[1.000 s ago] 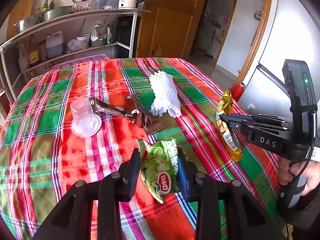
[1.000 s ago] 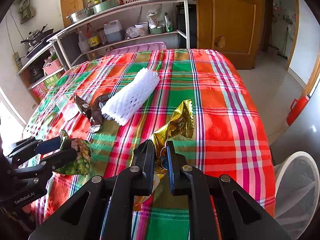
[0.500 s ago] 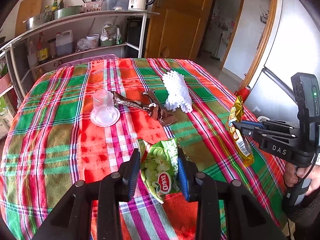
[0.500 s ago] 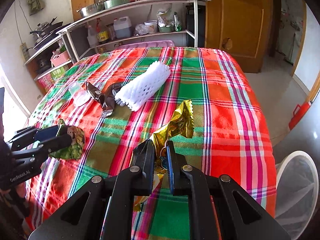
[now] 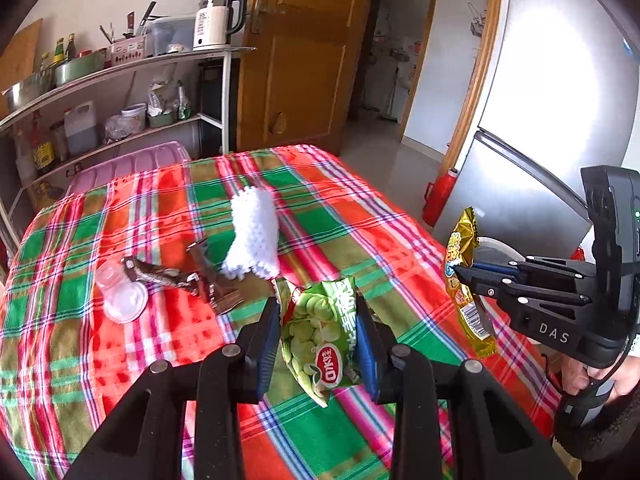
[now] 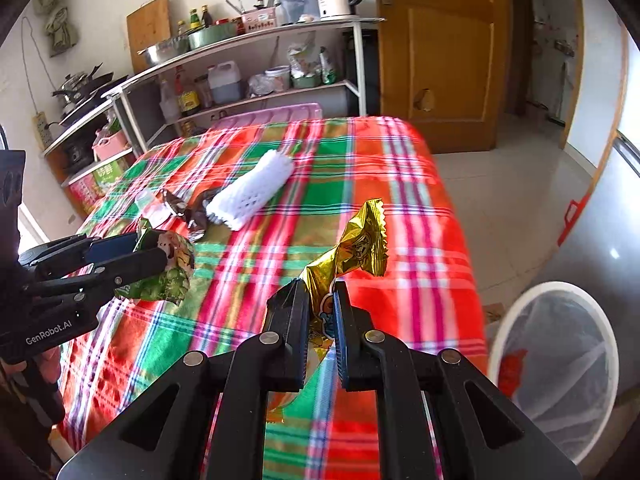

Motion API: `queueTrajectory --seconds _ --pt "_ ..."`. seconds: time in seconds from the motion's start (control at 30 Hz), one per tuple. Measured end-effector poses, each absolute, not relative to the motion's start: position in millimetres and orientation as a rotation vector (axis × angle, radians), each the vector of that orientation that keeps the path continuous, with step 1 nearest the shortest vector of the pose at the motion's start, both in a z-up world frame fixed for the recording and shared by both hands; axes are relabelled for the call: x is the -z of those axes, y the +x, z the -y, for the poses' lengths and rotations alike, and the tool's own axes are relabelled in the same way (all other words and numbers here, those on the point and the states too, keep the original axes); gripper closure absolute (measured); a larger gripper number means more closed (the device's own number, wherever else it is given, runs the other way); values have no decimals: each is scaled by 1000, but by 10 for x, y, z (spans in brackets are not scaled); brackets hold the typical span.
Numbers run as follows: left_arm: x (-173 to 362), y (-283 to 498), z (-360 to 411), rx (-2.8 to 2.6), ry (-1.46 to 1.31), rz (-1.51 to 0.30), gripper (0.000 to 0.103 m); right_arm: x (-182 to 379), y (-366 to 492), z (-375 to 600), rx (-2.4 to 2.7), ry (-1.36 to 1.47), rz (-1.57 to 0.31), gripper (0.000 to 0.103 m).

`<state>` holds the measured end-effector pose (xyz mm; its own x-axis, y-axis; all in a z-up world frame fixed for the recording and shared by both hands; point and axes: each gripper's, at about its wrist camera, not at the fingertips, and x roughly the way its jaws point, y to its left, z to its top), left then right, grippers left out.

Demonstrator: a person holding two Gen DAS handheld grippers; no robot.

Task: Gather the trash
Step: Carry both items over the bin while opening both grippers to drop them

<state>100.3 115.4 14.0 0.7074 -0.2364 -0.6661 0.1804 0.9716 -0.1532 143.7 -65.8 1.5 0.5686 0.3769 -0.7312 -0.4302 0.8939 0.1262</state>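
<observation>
- 2 grippers: left gripper (image 5: 318, 340), right gripper (image 6: 320, 320), one wrapper clamped in each
- 1 green snack bag (image 5: 320, 332), held
- 1 gold wrapper (image 6: 352, 252), held
- 2 brown wrappers (image 5: 160, 274) (image 5: 208, 276), touching, mid cloth toward its left edge
- 1 white foam net (image 5: 252, 236), centre of the cloth (image 5: 340, 216)
- 1 clear cup (image 5: 120, 296), near the left edge
- 1 white bin (image 6: 560, 360), on the floor off the cloth's right edge
- 1 kettle (image 5: 218, 20), on top of 1 shelf rack (image 5: 120, 76)

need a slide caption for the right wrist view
Right gripper clamps a gold snack wrapper above the plaid table, with the white trash bin waiting at right.
</observation>
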Motion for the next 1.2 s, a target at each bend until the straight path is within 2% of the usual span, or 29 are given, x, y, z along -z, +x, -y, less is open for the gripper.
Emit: queueTrajectory --seconds 0.57,0.9,1.2 --pt "-214 1493 490 521 17 -750 68 -145 1303 2254 -181 17 -831 92" --pt "59 1708 1438 604 123 -811 68 201 1346 3035 -47 55 -917 92" --pt "430 1903 1844 610 154 -910 66 633 1464 3378 13 78 -1008 91"
